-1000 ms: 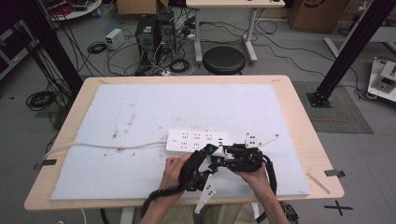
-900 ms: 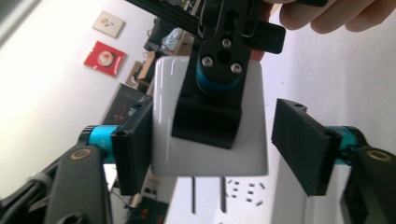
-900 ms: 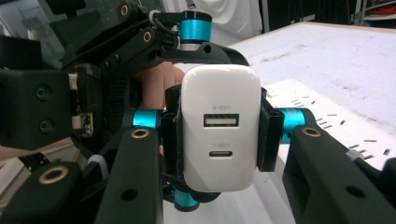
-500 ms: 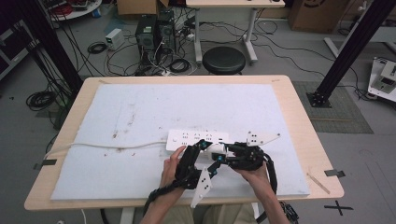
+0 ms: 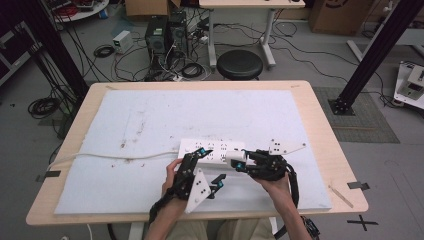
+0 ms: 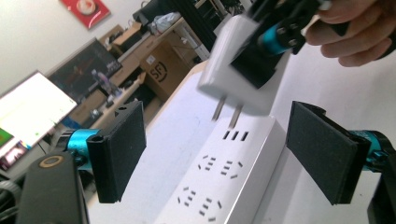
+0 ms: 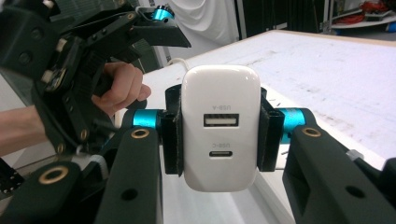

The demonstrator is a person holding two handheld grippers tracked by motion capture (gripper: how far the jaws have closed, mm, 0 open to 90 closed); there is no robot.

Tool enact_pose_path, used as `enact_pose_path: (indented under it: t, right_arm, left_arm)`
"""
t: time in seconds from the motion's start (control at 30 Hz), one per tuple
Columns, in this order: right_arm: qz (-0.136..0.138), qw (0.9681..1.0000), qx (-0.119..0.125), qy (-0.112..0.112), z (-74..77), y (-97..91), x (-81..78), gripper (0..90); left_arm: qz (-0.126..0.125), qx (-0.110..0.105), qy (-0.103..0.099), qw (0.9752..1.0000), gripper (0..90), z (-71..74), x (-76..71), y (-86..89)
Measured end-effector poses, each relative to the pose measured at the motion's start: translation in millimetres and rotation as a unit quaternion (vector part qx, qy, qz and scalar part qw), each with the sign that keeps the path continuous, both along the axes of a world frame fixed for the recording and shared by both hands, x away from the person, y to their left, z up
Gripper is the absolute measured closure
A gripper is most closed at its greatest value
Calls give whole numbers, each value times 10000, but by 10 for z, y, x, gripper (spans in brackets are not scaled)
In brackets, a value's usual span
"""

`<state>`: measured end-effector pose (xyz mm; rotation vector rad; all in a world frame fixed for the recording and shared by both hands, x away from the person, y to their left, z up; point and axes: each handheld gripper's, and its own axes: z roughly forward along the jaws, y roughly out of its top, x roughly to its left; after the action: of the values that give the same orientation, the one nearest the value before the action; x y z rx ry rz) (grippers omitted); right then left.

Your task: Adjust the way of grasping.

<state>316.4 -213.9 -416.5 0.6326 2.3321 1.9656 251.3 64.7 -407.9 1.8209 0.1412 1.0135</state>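
High view: white mat [image 5: 150, 125] on wooden table [image 5: 325, 145]

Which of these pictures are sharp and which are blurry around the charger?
Right gripper view: the white charger is sharp, its port labels readable. Left gripper view: charger and prongs smeared, power strip soft. High view: evenly lit, charger small.

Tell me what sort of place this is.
Probably a lab or engineering workshop: computer towers amid tangled cables on the floor, black frame posts around the padded table, and a power strip set out for handling.
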Motion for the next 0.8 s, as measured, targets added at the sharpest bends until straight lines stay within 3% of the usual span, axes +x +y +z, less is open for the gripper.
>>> enact_pose_path:
  t: [0.03, 0.07, 0.27, 0.47, 0.6, 0.67, 0.7, 0.73, 0.77, 0.8]
  right_arm:
    - [0, 10000, 0, 0, 0, 0, 0, 630]
    - [-84, 9999, -6, -58, 16, -26, -18, 630]
    - [-172, 9998, 15, -135, 28, -93, -30, 630]
    - [-211, 9997, 12, -122, 25, -146, -34, 630]
    - [-258, 9995, 26, -188, 16, -182, -28, 630]
    - [-222, 9996, 23, -183, 16, -187, -27, 630]
    - [-227, 9995, -11, -224, 22, -192, -40, 629]
    - [-236, 9994, -18, -241, 22, -194, -41, 630]
    - [-248, 9993, -12, -279, 23, -197, -39, 629]
    - [-239, 9992, -6, -313, 21, -199, -37, 630]
  left_arm:
    - [0, 0, 0, 10000, 202, 0, 0, 0]
    - [66, -365, 282, 9989, 202, 16, 28, 120]
    - [331, -803, 743, 9934, 206, -3, 78, 365]
    - [704, -1239, 1107, 9836, 210, -25, 110, 643]
    - [938, -1482, 1333, 9754, 210, -31, 129, 852]
    - [938, -1482, 1333, 9754, 210, -31, 129, 852]
    - [1112, -1578, 1431, 9707, 210, -15, 128, 1014]
    - [1112, -1578, 1431, 9707, 210, -15, 128, 1014]
    - [1188, -1628, 1486, 9681, 210, -5, 126, 1114]
    - [1211, -1633, 1515, 9673, 210, -3, 126, 1152]
